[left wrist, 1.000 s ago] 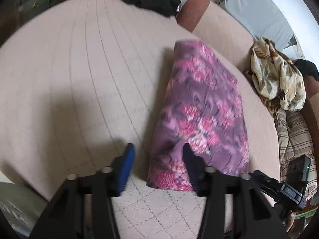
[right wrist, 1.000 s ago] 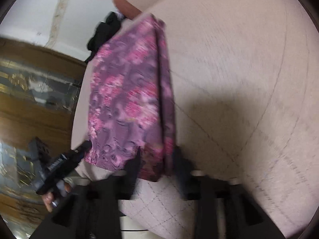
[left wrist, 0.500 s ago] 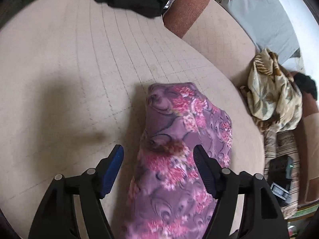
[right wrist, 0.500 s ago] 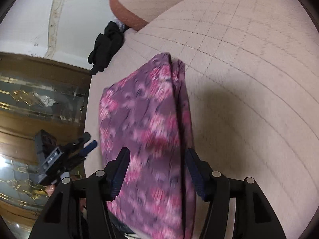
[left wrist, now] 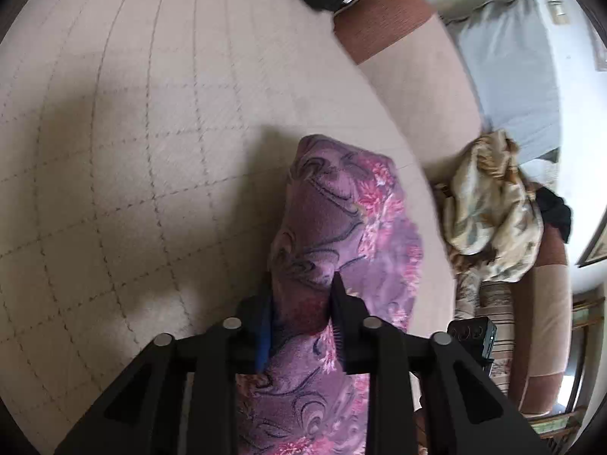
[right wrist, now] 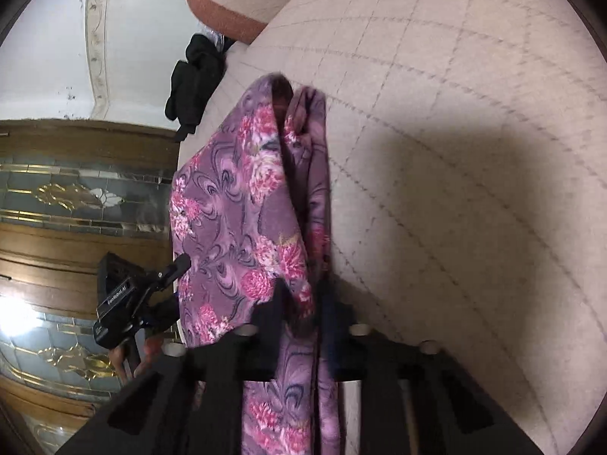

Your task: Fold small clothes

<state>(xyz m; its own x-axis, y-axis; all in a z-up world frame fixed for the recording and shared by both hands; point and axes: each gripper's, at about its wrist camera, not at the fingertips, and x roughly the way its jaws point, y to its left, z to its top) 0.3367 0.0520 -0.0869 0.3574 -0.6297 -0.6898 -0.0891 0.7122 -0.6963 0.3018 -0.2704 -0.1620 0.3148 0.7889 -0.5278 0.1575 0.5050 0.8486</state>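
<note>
The quilted beige sofa filled most of both views, and everything else sat relative to it. The purple floral cloth lay folded lengthwise on its seat, near the front edge, its far end resting on the cushion and its near end raised off it into the two grippers. The left gripper had just been closing and pinched one gathered side of the cloth, the fabric bunched between its blue-padded finger and black finger. The right gripper had just been closing too and clamped the opposite folded edge, the cloth hanging through below its jaws. A cream patterned garment was heaped beyond the sofa's seat edge, and a black garment lay at the sofa's far corner beside the brown-trimmed armrest.
</note>
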